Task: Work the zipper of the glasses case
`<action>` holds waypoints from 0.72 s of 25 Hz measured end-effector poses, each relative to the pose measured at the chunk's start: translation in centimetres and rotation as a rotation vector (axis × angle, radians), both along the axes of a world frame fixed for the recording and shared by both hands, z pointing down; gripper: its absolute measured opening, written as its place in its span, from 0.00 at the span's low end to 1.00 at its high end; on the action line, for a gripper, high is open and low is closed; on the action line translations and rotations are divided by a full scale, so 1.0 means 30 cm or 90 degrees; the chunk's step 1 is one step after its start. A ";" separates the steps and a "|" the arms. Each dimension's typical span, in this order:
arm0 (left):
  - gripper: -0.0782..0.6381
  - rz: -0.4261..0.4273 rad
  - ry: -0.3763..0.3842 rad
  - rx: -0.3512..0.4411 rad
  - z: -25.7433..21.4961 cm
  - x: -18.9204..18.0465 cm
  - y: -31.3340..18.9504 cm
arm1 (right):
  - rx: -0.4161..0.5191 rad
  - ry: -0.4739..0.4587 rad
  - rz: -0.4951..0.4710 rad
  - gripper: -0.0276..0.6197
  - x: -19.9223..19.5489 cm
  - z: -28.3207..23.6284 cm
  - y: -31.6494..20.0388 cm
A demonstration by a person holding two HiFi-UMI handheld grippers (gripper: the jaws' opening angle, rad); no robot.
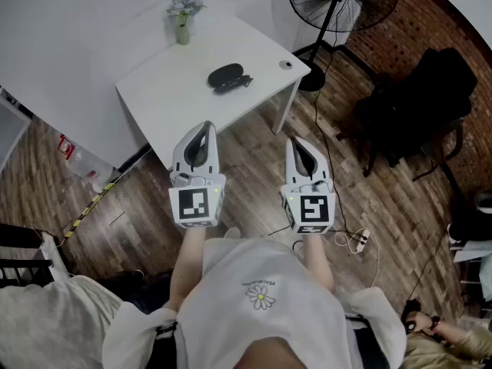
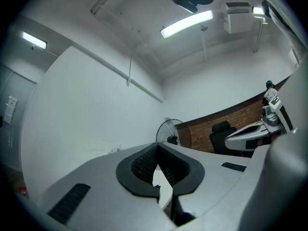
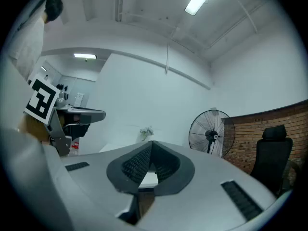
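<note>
On the desk (image 1: 177,91) ahead, the glasses case (image 1: 227,75) lies untouched; left hand-held gripper (image 1: 206,127) and right hand-held gripper (image 1: 296,141) hang well short, jaws pressed together, empty. Arriving closed, they might shove it off.

Ahead of you stands a white rectangular table (image 1: 177,91), with a small green vase of pale flowers (image 1: 183,23) near its far edge. To your right are a black pedestal fan (image 1: 338,2) and a black office chair (image 1: 419,102).
</note>
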State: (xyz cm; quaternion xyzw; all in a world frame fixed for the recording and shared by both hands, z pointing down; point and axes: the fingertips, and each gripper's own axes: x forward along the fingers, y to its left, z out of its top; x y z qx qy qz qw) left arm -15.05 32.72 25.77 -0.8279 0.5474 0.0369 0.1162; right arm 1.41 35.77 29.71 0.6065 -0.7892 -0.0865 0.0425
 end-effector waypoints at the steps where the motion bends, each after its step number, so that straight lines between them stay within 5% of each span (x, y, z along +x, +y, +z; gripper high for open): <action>1: 0.13 0.002 -0.004 0.001 0.001 0.005 -0.001 | 0.003 0.000 -0.002 0.05 0.001 -0.002 -0.001; 18: 0.13 0.011 -0.013 -0.010 0.062 0.096 0.054 | -0.017 -0.030 -0.009 0.05 0.125 0.059 0.051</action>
